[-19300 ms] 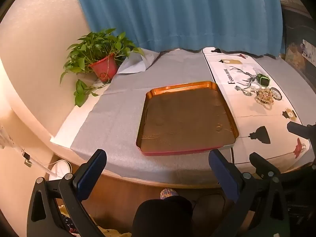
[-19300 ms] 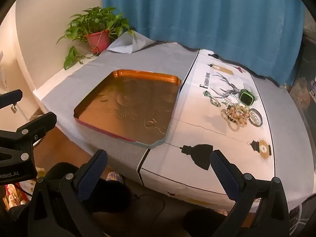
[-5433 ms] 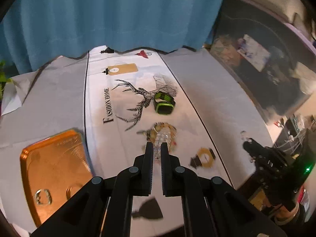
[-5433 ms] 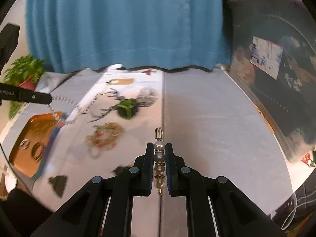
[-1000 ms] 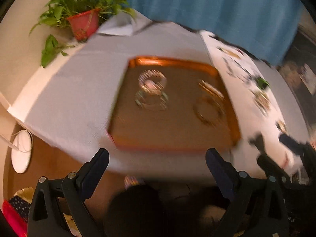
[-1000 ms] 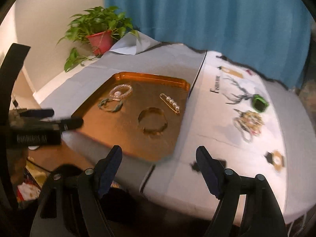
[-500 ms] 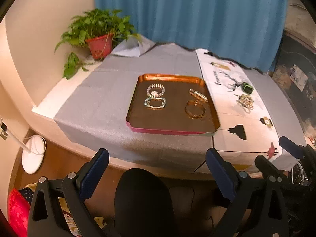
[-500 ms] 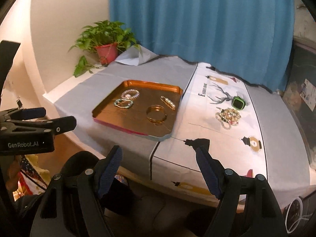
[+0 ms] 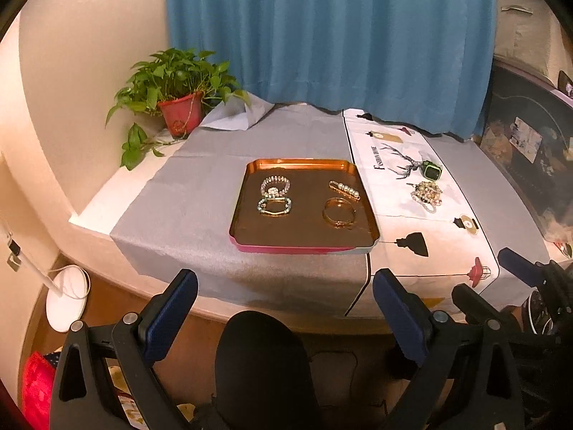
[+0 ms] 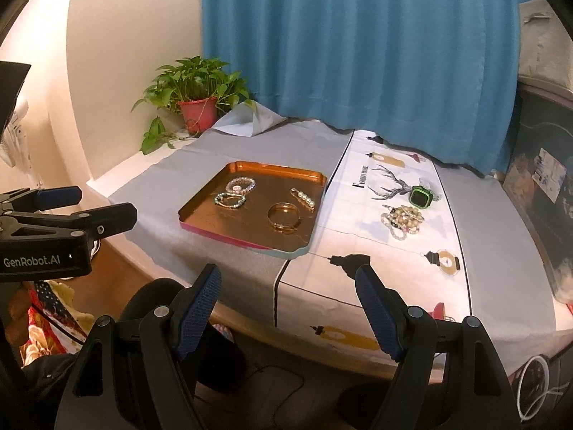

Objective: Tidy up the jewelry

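A copper-coloured tray (image 9: 304, 168) is taken as the landmark; it lies on a grey cloth (image 9: 186, 208) spread over the table. Four pieces of jewelry are seen inside the tray. A pale beaded bracelet (image 9: 275, 185) is placed near the far left corner, and a greenish bracelet (image 9: 274, 206) lies just in front of it, the two touching or nearly so. A pearl pin (image 9: 344, 190) is laid toward the far right side, and a gold bangle (image 9: 339, 212) rests just in front of that.

To the right of the tray, on a white printed runner (image 9: 397, 222), a cluster of beaded bracelets (image 9: 426, 195) is left outside the tray, with a green watch (image 9: 431, 170) just behind it; how many strands make up the cluster cannot be told. A potted plant (image 9: 179, 107) is set well to the far left of the tray, and a blue curtain (image 9: 322, 36) hangs behind it.

The left gripper (image 9: 284, 304) is held out in front of the tray, off the table edge, with its jaws spread wide and nothing between them. The right gripper (image 10: 288, 297) is likewise held in front of the tray's right corner, jaws wide apart and empty. A dark rounded shape (image 9: 265, 369), possibly a knee, is seen below the left gripper.
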Motion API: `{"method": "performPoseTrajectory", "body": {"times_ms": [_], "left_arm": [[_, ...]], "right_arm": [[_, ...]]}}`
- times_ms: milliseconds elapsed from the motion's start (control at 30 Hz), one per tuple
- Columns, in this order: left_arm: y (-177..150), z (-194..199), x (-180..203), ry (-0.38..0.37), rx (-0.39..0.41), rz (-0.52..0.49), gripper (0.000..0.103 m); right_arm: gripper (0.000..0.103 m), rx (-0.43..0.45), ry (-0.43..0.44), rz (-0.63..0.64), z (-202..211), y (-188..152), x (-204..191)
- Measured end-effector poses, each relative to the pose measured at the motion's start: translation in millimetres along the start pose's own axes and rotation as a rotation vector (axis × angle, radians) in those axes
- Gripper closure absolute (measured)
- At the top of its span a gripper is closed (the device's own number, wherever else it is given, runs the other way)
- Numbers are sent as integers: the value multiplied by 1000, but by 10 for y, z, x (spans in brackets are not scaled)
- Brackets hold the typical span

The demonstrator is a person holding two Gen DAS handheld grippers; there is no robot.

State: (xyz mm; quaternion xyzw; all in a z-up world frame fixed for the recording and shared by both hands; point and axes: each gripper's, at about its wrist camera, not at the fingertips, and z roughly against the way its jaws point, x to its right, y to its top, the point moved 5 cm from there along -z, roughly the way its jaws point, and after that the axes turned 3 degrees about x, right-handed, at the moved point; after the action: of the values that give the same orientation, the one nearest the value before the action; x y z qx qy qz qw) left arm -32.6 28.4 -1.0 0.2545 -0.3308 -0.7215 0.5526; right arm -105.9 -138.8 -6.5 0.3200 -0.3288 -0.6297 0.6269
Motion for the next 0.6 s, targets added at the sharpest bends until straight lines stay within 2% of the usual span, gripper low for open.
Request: {"method": "performPoseTrajectory", "body": {"times_ms": [600], "left_arm": [[3,52,47,4,0,-19,6]], "right_arm": [[25,-9,-3,-19,43,-1,73]]}}
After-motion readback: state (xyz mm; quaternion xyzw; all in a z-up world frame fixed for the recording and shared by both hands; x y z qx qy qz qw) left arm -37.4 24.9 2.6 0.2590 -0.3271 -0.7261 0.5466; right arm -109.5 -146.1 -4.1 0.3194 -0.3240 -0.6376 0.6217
